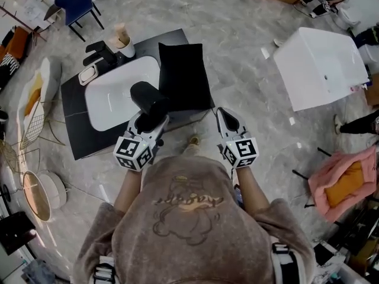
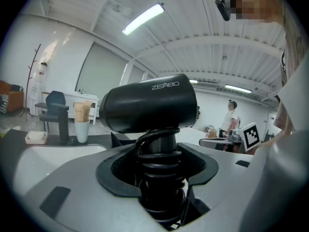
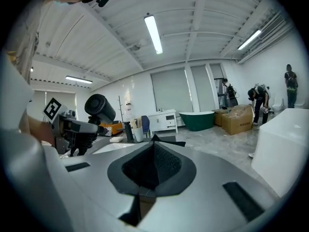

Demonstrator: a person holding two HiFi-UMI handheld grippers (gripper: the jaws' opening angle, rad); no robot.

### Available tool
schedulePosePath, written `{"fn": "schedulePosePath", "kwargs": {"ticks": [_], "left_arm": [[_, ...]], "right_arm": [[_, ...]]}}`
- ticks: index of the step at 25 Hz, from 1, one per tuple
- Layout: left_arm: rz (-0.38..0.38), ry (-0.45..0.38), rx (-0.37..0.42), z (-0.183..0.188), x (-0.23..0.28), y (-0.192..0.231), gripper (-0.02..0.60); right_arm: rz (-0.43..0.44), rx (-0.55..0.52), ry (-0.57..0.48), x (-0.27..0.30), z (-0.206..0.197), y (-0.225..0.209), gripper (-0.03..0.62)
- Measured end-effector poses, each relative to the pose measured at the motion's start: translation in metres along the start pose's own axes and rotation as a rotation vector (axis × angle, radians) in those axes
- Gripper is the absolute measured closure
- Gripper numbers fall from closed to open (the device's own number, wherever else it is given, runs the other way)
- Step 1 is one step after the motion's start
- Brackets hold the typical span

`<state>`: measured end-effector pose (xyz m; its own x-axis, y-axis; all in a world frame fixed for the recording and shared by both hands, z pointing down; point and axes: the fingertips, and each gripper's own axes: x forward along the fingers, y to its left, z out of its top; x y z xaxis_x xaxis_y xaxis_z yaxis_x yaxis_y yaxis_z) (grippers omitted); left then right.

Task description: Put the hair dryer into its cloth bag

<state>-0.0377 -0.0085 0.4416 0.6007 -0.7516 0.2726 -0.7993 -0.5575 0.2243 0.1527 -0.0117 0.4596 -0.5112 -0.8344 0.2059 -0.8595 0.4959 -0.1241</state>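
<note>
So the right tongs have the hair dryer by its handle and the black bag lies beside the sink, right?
No: the left tongs hold the hair dryer by its handle, as the left gripper view shows. The black bag does lie beside the sink.

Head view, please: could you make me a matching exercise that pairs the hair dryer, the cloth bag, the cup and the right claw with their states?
1 hair dryer
2 cloth bag
3 cup
4 right claw

a shut
b flat on the dark counter
c held in the left claw
d standing by the tap

Pairs: 1-c, 2-b, 3-d, 4-a
</note>
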Motion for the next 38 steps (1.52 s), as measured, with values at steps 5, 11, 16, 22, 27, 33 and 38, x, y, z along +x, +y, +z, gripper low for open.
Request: {"fn": "schedulePosePath", "kwargs": {"ticks": [5,11,16,22,27,33,38], "left_arm": [[0.037,0.019,0.001,0.002,0.012,0.015,0.328],[0.023,0.036,0.001,0.002,0.02,0.025,0.328],[-0.006,0.058,-0.009,0.002,0.022,0.035,0.328],[-0.034,0.07,-0.015,0.004,0.024,0.05,0.328],[-0.052,0.081,-0.017,0.003,0.025,0.057,0.328],[-0.058,0.092,-0.031,0.002,0.024,0.068,0.328],[-0.053,0.097,-0.046,-0.001,0.022,0.077,0.328]], "right_arm": [[0.062,-0.009,0.032,0.027,-0.006,-0.006,0.599],[0.086,-0.006,0.045,0.05,-0.006,-0.007,0.6],[0.089,-0.026,0.082,0.062,-0.006,-0.007,0.6],[0.106,-0.065,0.125,0.08,-0.006,-0.004,0.537],[0.162,-0.1,0.213,0.095,-0.023,-0.001,0.466],[0.236,-0.18,0.308,0.112,-0.038,0.002,0.374],[0.308,-0.295,0.393,0.122,-0.061,0.012,0.341]]}}
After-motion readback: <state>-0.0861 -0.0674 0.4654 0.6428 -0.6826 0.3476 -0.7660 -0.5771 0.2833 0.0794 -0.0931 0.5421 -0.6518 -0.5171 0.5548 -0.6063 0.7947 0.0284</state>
